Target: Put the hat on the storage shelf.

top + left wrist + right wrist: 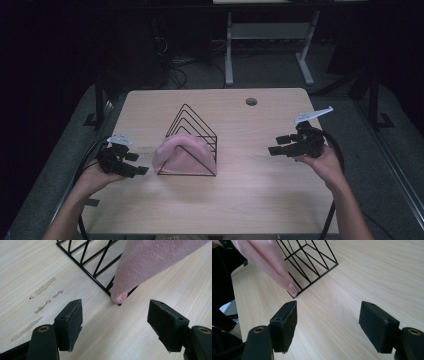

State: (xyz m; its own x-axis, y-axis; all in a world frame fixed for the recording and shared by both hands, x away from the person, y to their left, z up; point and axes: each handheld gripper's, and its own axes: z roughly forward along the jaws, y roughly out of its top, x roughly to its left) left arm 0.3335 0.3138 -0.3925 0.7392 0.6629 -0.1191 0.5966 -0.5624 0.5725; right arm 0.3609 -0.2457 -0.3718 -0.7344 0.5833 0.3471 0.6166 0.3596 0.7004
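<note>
the left gripper [131, 163] is seen at the table's [260, 200] left edge, its jaws spread wide with nothing between them, aimed at the near left corner of the rack [192, 135]. in the left gripper view the cloth [150, 262] hangs over the rack's [85, 262] front wire, its lower tip just touching the wood at that corner, a little ahead of the open pads. the step in hand is judged to be a release: the pink cloth [181, 155] is draped over the front of the wire rack at mid-table, and both tools are clear of it.

further right, the right gripper [281, 145] is held well apart from the rack, jaws likewise wide and empty; in the right gripper view the cloth [264, 262] and the rack [312, 262] lie ahead and to the left, with bare wood between.

if the cloth is to be taken up again, a hanging corner would have to be approached low and pinched without catching the thin wires, since the light rack might be dragged along. little else is in the way: some scuffs [42, 297] on the wood beside the left gripper and a cable hole [251, 101] near the far edge.
</note>
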